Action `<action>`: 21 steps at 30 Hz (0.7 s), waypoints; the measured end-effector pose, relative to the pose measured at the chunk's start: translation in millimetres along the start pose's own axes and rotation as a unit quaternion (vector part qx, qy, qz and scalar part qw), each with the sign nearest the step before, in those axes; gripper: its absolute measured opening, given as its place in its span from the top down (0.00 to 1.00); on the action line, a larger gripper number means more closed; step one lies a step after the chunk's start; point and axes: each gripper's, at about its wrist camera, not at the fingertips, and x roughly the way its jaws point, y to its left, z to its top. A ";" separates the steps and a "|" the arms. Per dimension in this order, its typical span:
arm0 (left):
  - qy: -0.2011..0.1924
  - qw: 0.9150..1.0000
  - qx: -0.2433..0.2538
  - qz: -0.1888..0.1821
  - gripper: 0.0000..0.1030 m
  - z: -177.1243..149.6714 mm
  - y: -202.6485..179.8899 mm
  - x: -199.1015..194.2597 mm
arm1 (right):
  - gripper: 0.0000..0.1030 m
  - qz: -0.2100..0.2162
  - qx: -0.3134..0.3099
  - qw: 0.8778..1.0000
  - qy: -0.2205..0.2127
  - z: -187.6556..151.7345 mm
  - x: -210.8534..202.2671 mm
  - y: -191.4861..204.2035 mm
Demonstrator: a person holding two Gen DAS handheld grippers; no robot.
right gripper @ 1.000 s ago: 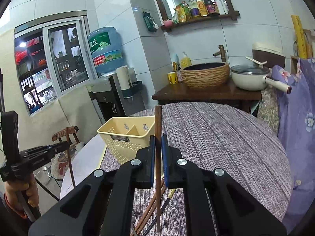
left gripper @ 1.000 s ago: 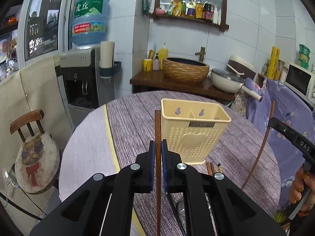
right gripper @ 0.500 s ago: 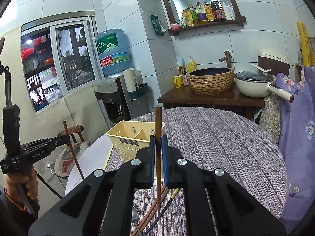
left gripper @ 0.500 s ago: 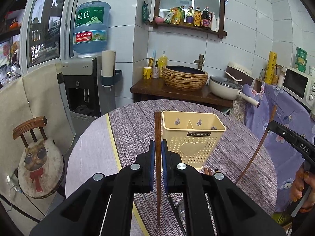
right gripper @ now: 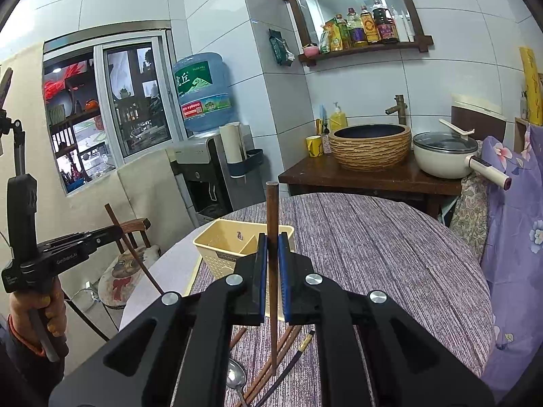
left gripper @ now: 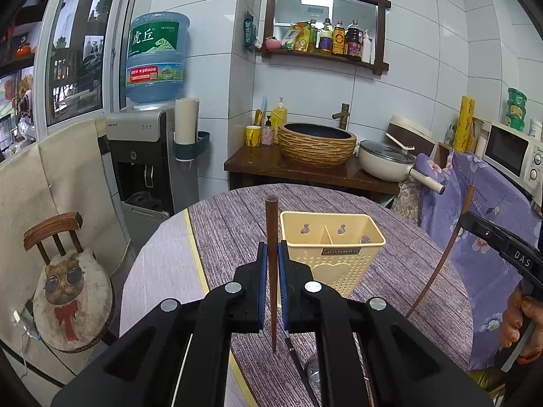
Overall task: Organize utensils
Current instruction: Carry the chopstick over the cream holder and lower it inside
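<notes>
My left gripper [left gripper: 272,251] is shut on a brown wooden chopstick [left gripper: 271,224] that stands upright between its blue pads, lifted off the table. My right gripper [right gripper: 272,242] is likewise shut on a second brown chopstick [right gripper: 272,210], also upright. A cream perforated utensil holder [left gripper: 334,251] with two compartments stands on the round table just beyond and right of the left gripper; in the right wrist view the holder [right gripper: 230,247] is just left of the gripper. More chopsticks [right gripper: 286,342] and a metal spoon [right gripper: 236,378] lie on the cloth under the right gripper.
The table carries a purple striped cloth [right gripper: 373,247] with a bare pale strip [left gripper: 163,268] on its left. A chair with a cat cushion [left gripper: 68,291] stands left of the table. Behind are a water dispenser [left gripper: 149,156], a basin [left gripper: 317,142] and a pan [left gripper: 387,164].
Both grippers have risen with their chopsticks, so the holder and table now sit lower and look smaller in both views. The grips are unchanged.
</notes>
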 end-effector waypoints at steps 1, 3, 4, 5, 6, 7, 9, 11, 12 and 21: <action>0.000 1.000 -0.001 -0.004 0.93 2.9 0.1 -0.5 | 0.93 0.004 0.001 1.000 0.002 2.3 1.1 0.2; 0.002 1.000 0.000 -0.012 0.93 10.7 0.4 -1.8 | 0.93 0.014 0.001 1.000 0.008 7.0 2.8 1.4; 0.002 1.000 -0.002 -0.018 0.93 16.5 1.4 -2.5 | 0.93 0.017 -0.001 1.000 0.009 10.2 3.4 2.9; 0.001 1.000 -0.005 -0.022 0.93 23.0 2.6 -3.9 | 0.93 0.020 -0.002 1.000 0.007 14.4 2.8 4.2; -0.002 1.000 -0.006 -0.026 0.93 30.2 3.3 -6.2 | 0.92 0.023 -0.004 1.000 0.003 20.1 1.7 6.2; -0.005 1.000 -0.005 -0.029 0.93 36.7 3.3 -8.4 | 0.93 0.027 -0.005 1.000 -0.001 26.8 0.5 8.2; -0.019 0.999 -0.005 -0.034 0.93 53.9 2.6 -16.2 | 0.93 0.034 -0.008 0.999 -0.007 41.0 -0.3 12.8; -0.032 0.999 -0.005 -0.039 0.93 72.3 0.1 -22.7 | 0.93 0.036 -0.010 0.999 -0.019 59.3 -0.6 17.4; -0.042 0.998 -0.005 -0.038 0.93 83.2 -1.6 -25.8 | 0.93 0.036 -0.010 0.999 -0.027 69.2 -1.3 19.2; -0.083 0.996 -0.023 -0.038 0.93 142.5 -22.1 -4.8 | 0.93 0.003 -0.011 0.995 -0.095 136.0 12.3 29.8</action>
